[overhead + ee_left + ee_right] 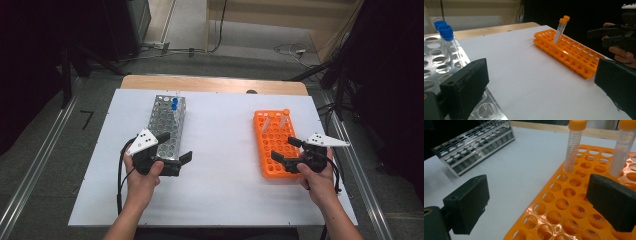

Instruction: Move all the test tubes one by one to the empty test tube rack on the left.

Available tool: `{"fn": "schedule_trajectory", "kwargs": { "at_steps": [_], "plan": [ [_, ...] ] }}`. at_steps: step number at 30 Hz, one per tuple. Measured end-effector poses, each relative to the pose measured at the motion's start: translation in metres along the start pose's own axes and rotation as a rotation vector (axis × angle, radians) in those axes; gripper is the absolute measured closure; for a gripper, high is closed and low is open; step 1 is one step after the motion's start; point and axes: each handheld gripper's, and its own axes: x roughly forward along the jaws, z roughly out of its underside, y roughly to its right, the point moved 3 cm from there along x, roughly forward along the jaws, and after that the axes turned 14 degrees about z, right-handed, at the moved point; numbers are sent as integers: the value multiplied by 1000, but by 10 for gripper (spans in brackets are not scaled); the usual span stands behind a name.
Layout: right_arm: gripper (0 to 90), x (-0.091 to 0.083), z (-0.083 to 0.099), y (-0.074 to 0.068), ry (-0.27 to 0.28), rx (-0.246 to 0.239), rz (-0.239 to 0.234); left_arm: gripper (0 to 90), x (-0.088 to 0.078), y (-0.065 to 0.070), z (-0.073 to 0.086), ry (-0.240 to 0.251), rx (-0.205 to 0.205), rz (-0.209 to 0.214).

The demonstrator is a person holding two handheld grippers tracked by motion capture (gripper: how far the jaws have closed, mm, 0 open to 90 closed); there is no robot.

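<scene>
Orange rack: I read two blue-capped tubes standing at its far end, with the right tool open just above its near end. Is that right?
Not quite. The two tubes in the orange rack have orange caps, as the right gripper view shows; the blue-capped ones stand in the metal rack. The right tool is open over the near end.

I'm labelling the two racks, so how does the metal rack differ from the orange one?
The metal rack is silvery steel, built in open tiers, and holds blue-capped tubes; the orange rack is plastic, lower, and holds orange-capped tubes. The metal one sits by the left gripper, the orange by the right gripper. Both have mostly vacant round holes.
</scene>
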Motion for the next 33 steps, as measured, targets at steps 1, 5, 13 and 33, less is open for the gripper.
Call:
{"fn": "schedule_trajectory", "kwargs": {
  "at_steps": [1, 5, 13, 33],
  "plan": [
    [62, 1, -1, 0, -1, 4, 6, 0, 0, 0, 0, -4, 1, 0],
    [198, 7, -4, -2, -13, 20, 36, 0, -1, -1, 1, -2, -3, -3],
    [379, 23, -14, -1, -52, 27, 57, 0, 1, 1, 1, -6, -1, 14],
    [567, 77, -30, 18, -157, 91, 135, 0, 5, 3, 2, -15, 1, 17]
  ]
}}
